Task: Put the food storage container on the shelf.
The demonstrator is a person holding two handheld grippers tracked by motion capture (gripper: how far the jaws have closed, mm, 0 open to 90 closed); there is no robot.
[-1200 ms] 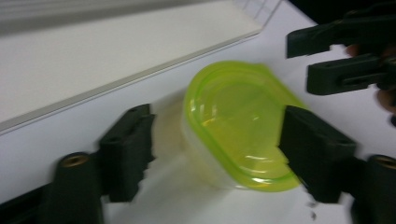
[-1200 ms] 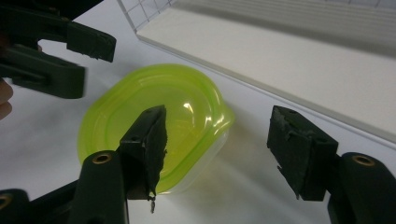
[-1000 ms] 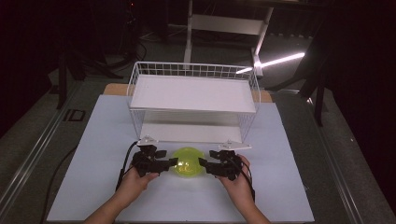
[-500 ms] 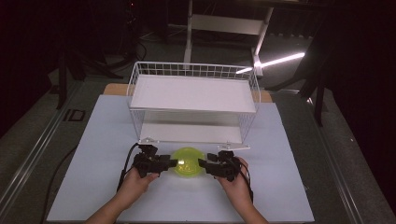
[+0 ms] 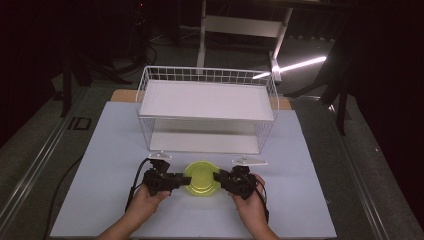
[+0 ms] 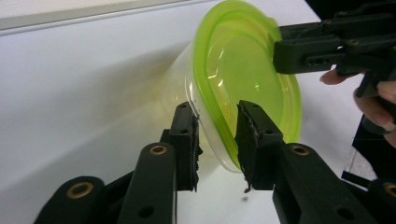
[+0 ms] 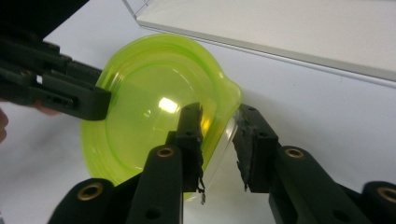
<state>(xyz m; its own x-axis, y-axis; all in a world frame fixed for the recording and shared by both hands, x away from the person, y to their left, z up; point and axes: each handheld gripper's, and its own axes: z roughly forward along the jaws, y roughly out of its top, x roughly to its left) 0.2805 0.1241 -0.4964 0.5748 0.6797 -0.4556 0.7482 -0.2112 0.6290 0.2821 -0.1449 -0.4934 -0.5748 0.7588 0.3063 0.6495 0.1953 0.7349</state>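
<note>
A round clear container with a yellow-green lid [image 5: 201,178] is near the front middle of the white table, between my two grippers. My left gripper [image 5: 187,180] is shut on the container's left rim; in the left gripper view the container [image 6: 243,70] passes between the jaws of the left gripper [image 6: 217,126], one pad on the clear wall and one on the lid. My right gripper [image 5: 217,177] is shut on the right rim; in the right gripper view the right gripper [image 7: 219,126] clamps the lid edge of the container [image 7: 149,107]. Whether the container rests on the table is unclear.
A white wire basket shelf [image 5: 207,107] with two flat tiers stands just behind the container, its open front facing me. Bare white tabletop [image 5: 310,200] lies to either side. Dark floor and stand legs surround the table.
Both grippers and the container have drifted very slightly toward the near edge of the table; their hold on it looks the same.
</note>
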